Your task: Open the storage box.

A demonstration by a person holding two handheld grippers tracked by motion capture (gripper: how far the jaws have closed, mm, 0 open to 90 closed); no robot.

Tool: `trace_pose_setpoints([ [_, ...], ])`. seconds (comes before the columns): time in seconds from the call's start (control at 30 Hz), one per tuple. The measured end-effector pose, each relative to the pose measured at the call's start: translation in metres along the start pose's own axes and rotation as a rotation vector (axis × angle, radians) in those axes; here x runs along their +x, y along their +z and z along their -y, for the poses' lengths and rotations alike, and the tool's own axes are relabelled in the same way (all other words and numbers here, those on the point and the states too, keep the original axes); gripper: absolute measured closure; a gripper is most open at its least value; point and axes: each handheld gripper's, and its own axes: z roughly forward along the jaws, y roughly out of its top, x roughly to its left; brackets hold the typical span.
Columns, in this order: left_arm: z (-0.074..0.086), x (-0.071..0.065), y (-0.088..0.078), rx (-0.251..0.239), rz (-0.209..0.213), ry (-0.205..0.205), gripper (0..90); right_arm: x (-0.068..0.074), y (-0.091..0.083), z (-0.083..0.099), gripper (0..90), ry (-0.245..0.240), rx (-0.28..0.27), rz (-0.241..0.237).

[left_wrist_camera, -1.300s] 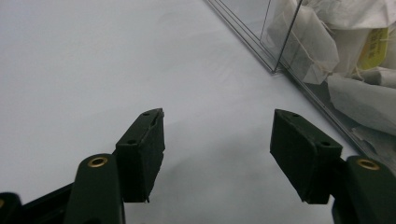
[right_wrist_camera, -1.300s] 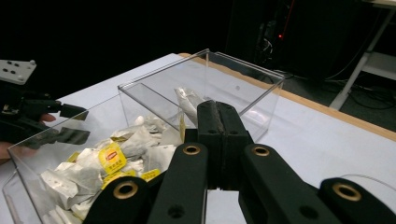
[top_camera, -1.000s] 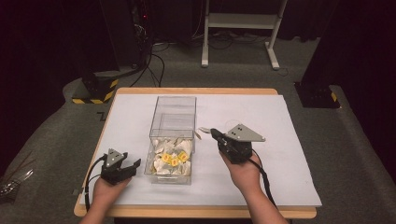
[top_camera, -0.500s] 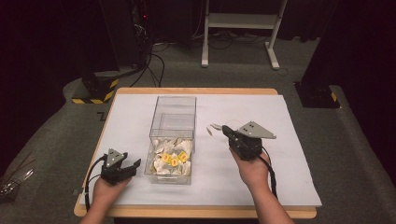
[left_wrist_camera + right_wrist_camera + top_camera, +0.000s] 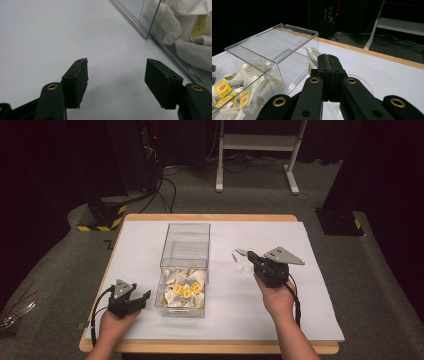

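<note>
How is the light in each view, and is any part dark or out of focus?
High view: table brightly lit, room behind dark. Left gripper view: jaws cast a soft shadow, tea bags blurred. Right gripper view: clear box shows pale glare, background very dark.

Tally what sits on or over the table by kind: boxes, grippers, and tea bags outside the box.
Clear box: 1
Grippers: 2, the left gripper and the right gripper
Tea bag outside the box, held by the right gripper: 1
Total: 4
</note>
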Motion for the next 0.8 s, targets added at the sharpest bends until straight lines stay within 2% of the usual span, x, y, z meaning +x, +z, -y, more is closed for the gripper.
trace_pose_setpoints([
  [0.8, 0.0, 0.0, 0.0, 0.004, 0.001, 0.003, 35.5, -0.031, 0.003, 0.007, 90.0, 0.042, 0.028, 0.085],
])
